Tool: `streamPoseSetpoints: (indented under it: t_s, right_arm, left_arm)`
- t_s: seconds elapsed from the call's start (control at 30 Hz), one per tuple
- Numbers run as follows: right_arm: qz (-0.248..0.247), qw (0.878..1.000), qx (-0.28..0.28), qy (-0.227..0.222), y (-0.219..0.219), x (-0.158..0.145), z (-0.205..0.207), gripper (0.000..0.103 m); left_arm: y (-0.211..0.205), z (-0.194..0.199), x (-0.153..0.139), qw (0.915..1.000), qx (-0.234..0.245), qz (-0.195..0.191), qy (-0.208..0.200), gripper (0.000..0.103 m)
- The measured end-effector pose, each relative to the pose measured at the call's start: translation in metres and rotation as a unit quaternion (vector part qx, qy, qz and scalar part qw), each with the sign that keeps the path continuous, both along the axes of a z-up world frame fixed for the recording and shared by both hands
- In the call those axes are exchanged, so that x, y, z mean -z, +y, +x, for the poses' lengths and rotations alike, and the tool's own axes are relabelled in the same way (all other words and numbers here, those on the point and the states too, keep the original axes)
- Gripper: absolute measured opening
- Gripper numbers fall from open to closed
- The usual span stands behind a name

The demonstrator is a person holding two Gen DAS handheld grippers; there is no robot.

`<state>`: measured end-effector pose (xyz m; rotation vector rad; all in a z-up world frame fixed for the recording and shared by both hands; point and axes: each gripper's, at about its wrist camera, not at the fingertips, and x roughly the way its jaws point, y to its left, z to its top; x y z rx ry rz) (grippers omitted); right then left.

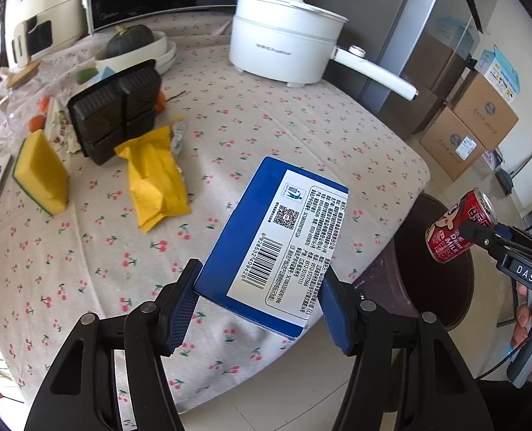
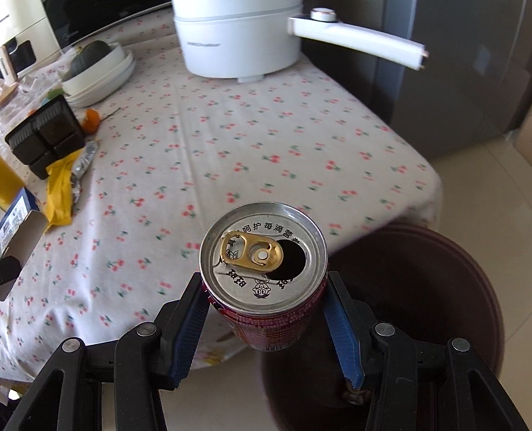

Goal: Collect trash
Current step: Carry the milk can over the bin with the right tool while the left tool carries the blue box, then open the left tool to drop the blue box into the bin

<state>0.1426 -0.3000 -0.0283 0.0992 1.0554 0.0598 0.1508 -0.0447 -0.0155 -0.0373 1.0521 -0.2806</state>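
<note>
Cherry-print cloth covers the worktop (image 1: pixel 302 125), where a yellow wrapper (image 1: pixel 156 179) lies uncollected beside a black tray (image 1: pixel 117 109). The left hand-held gripper (image 1: pixel 258 305) pinches a blue carton (image 1: pixel 273 244) across its width above the worktop's edge; being light, hollow card, it would likely crush under harder squeezing. The right hand-held gripper (image 2: pixel 266 318) clamps an opened red can (image 2: pixel 266 273) by its thin, slippery wall over a dark round bin (image 2: pixel 427 287), best gripped mid-body.

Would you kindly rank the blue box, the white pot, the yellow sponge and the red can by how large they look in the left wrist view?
1. White pot and blue box: look alike; the box is much nearer the camera, so unranked.
2. Yellow sponge.
3. Red can, smallest as seen.
</note>
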Motion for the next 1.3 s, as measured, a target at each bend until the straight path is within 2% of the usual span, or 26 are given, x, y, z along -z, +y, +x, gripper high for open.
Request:
streamPoseSetpoints:
  t_s: [0.27,0.5,0.7,0.87,0.9,0.97,1.0,1.3]
  right_arm:
    - [0.001,0.999,0.043,0.015,-0.058,0.005,-0.031,0.056]
    - [-0.001,0.996,0.079,0.03,-0.107,0.019,-0.059,0.056]
    - [0.002,0.994,0.099,0.042,-0.137,0.03,-0.078,0.056]
    - [0.003,0.993,0.113,0.044,-0.153,0.032,-0.084,0.056]
    - [0.003,0.992,0.115,0.044,-0.155,0.032,-0.085,0.056]
    - [0.002,0.992,0.119,0.046,-0.16,0.034,-0.086,0.056]
    - [0.002,0.992,0.121,0.047,-0.162,0.034,-0.087,0.056]
    - [0.002,0.992,0.112,0.054,-0.157,0.037,-0.081,0.056]
  left_arm:
    - [-0.071,-0.008,0.011,0.9984,0.056,0.004,0.004,0.065]
    - [-0.128,-0.019,0.031,0.9938,0.11,0.017,0.005,0.065]
    - [-0.175,-0.025,0.044,0.9878,0.156,0.003,0.001,0.065]
    - [-0.206,-0.029,0.057,0.9782,0.208,-0.006,0.005,0.068]
    - [-0.209,-0.029,0.059,0.9776,0.21,-0.004,0.007,0.07]
    - [-0.209,-0.029,0.062,0.9779,0.209,-0.01,0.011,0.084]
    - [-0.208,-0.029,0.063,0.9782,0.207,-0.014,0.013,0.085]
    - [-0.173,-0.02,0.055,0.9861,0.165,0.004,0.019,0.086]
